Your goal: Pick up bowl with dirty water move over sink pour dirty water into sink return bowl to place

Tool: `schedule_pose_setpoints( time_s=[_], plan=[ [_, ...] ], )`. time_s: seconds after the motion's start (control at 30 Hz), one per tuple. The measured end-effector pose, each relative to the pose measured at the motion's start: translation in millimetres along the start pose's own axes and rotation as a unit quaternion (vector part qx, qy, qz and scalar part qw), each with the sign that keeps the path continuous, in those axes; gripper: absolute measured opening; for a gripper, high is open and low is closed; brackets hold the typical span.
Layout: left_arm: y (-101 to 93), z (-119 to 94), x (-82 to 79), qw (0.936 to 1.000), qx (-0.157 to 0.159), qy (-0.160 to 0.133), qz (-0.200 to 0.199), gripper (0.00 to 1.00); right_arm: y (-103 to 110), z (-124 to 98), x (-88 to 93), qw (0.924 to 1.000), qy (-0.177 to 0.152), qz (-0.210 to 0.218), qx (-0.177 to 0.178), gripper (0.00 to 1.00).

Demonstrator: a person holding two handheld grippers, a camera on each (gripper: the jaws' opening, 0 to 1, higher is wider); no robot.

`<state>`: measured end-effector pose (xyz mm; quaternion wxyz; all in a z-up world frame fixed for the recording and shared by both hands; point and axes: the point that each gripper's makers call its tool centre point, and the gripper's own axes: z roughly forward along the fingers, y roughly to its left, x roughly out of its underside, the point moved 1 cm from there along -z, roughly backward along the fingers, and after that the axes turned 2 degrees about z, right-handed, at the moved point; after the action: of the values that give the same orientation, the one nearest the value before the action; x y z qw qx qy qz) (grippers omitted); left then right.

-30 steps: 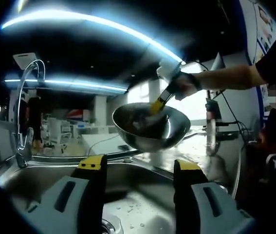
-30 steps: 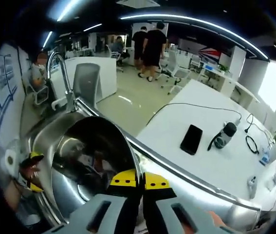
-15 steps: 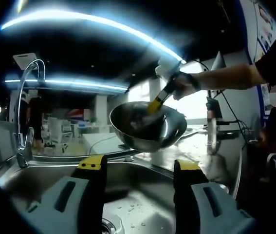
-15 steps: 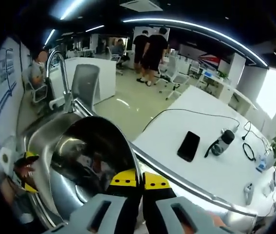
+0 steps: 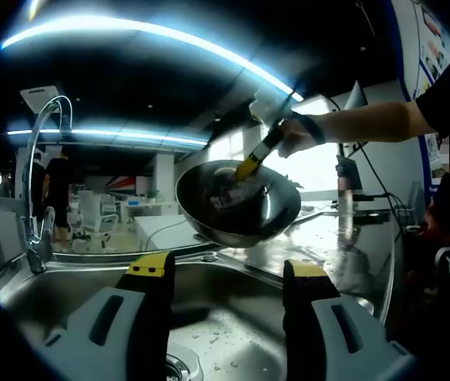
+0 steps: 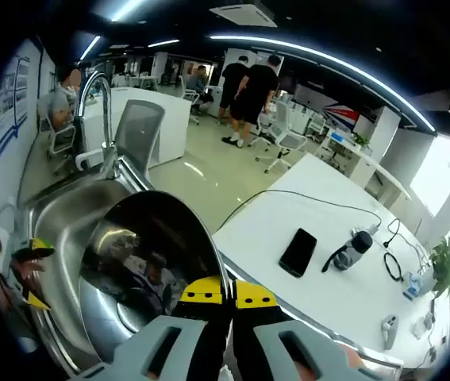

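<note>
Currently, in the left gripper view, the left gripper [image 5: 225,274] is hovering over the sink [image 5: 66,278] with its jaws spread wide apart and nothing between them. The faucet [image 5: 38,182] is rising from the sink edge at the left of this view. Beyond the jaws, the steel bowl [image 5: 236,205] is hanging in the air above the far edge of the sink basin, tilted so that its open side is facing this camera. The right gripper [image 5: 250,165] is reaching into this view from the right, carried by a person's hand [image 5: 298,135], and its yellow-tipped jaws are pinching the upper rim of the bowl. The wet countertop [image 5: 344,246] is lying to the right of the sink, below the bowl.

In the right gripper view, the right gripper [image 6: 228,292] is showing both yellow jaw tips pressed together on the bowl [image 6: 141,262] rim, so it is clamping the bowl. The bowl interior is facing up and to the left here, with the sink [image 6: 58,230] and faucet [image 6: 98,111] directly beyond it. Whether water is remaining inside the bowl is not discernible. The left gripper [image 6: 26,274] is appearing at the left edge. A white table [image 6: 328,270] to the right is carrying a black phone [image 6: 297,252] and a cable [image 6: 304,198].
</note>
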<state>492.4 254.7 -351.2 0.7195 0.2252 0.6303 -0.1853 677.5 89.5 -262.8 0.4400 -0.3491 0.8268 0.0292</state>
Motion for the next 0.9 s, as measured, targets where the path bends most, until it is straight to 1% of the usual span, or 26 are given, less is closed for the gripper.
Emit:
schedule_pose_setpoints(
  time_s=[0.13, 0.27, 0.33, 0.47, 0.8, 0.9],
  plan=[
    [-0.1, 0, 0.2, 1.0, 0.0, 0.0, 0.0, 0.54, 0, -1, -2.3, 0.9999, -0.006, -0.007, 0.005, 0.0],
    [-0.4, 0, 0.1, 1.0, 0.0, 0.0, 0.0, 0.54, -2, -2, -9.3, 0.9992, -0.014, -0.032, 0.019, 0.0],
    [-0.2, -1, 0.3, 1.0, 0.0, 0.0, 0.0, 0.54, -1, -1, -11.8, 0.999, -0.015, -0.038, 0.021, 0.0],
    [-1.1, -1, 0.8, 1.0, 0.001, 0.001, 0.002, 0.54, 2, -1, -14.0, 0.9977, -0.019, -0.058, 0.03, 0.0],
    [-0.2, 0, 1.2, 1.0, 0.002, 0.001, 0.002, 0.53, 5, 4, -20.7, 0.995, -0.024, -0.087, 0.044, 0.0],
    [-0.5, 0, 0.6, 1.0, 0.003, 0.0, -0.001, 0.53, 5, 2, -21.7, 0.9935, -0.029, -0.098, 0.051, 0.0]
  ],
)
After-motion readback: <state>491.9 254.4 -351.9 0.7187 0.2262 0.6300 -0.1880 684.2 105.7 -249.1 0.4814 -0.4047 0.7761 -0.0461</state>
